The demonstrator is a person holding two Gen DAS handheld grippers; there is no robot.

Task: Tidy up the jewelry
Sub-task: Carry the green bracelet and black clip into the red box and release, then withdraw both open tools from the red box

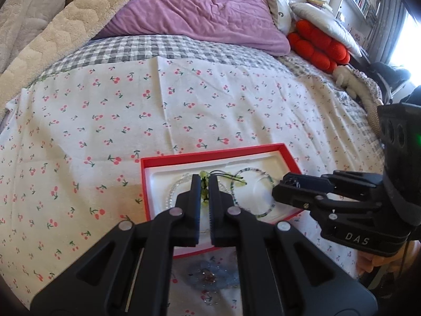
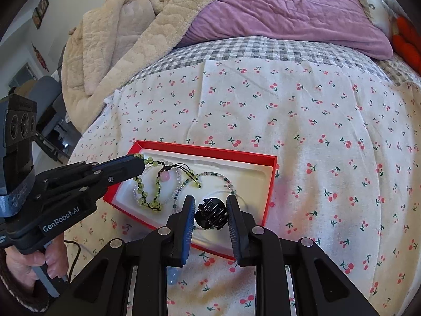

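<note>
Currently we're clamping the green beaded cord bracelet (image 2: pixel 147 181) in left gripper (image 1: pixel 204 184), right gripper (image 2: pixel 210 212) gripping the black claw hair clip (image 2: pixel 210 212), both lower-centre over red-rimmed white tray (image 2: pixel 205 150).

My left claw (image 2: pixel 140 162) and my right claw (image 2: pixel 210 212) both hang over the shallow red cardboard box with a white moulded insert (image 2: pixel 273 176), crowding it from 2 sides. Beaded strands (image 2: pixel 147 194) cover the insert's left half; its far right corner is bare. Beyond the box the white cherry-print cloth (image 2: pixel 302 121) on the bed lies flat and free. Further back, a purple pillow (image 1: pixel 205 15) and a beige quilted blanket (image 2: pixel 126 34) rise as barriers.
</note>
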